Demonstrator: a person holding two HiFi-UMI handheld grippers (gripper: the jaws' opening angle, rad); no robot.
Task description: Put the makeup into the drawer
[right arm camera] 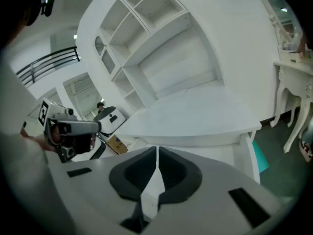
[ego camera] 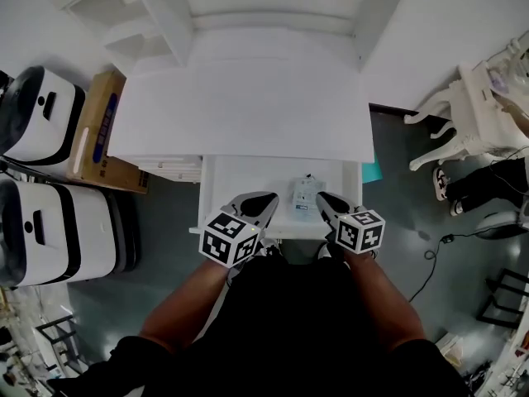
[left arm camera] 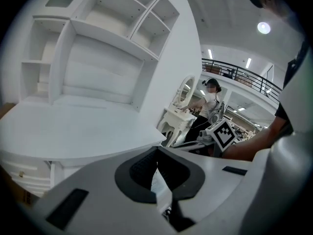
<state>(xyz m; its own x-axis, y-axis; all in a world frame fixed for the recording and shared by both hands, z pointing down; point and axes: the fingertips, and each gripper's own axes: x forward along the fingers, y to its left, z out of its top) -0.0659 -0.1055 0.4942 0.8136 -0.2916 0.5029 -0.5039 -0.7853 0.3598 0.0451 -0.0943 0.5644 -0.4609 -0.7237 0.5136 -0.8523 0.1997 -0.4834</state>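
While the makeup (ego camera: 306, 198) lies in the open drawer (ego camera: 246, 176), the left gripper (ego camera: 264, 200) and right gripper (ego camera: 325, 198) are closed, empty.

One makeup packet (ego camera: 306, 198), one drawer (ego camera: 240, 176)

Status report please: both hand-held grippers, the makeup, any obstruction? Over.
Both shut, empty: left hand-held gripper, right hand-held gripper. The makeup lies in the open drawer. No obstruction seen.

I see dark grey floor (ego camera: 413, 222) | white tabletop (ego camera: 240, 98) under white shelf unit (left arm camera: 112, 28) | ornate white dressing table (ego camera: 475, 106) right | cardboard box (ego camera: 103, 122), white machines (ego camera: 50, 230) left | ceiling light (left arm camera: 264, 27) on, black railing (left arm camera: 239, 75) above.
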